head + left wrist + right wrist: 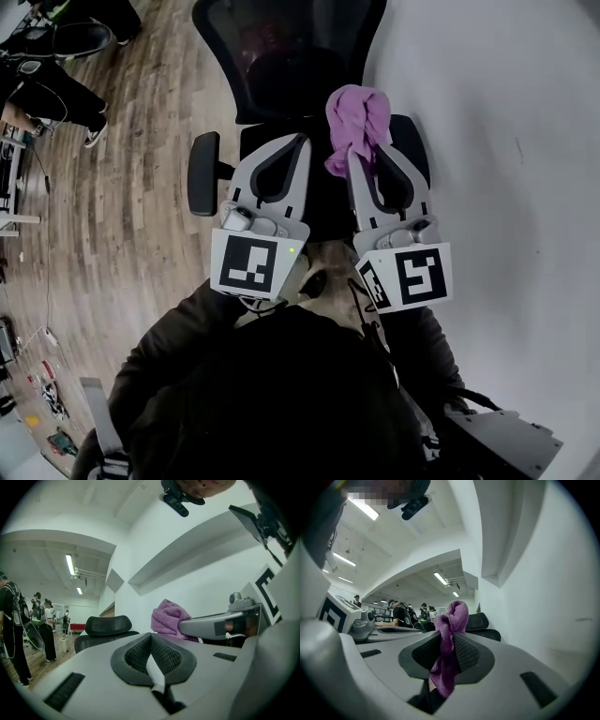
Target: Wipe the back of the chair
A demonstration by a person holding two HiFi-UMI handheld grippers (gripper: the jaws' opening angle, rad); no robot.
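Grips the crumpled purple terry cloth (356, 120) in the shut right hand-held gripper (359, 157), bunched end forward, likely for wiping. Holds the left hand-held gripper (302, 141) closed and empty alongside. Faces the black mesh-backed office chair (281, 56) just beyond, seemingly untouched

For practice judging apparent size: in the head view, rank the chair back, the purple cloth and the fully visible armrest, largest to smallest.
1. chair back
2. purple cloth, though it is nearer the camera, which enlarges it
3. armrest, narrower than the cloth

Left gripper (298, 142) – right gripper (366, 161) – both closed
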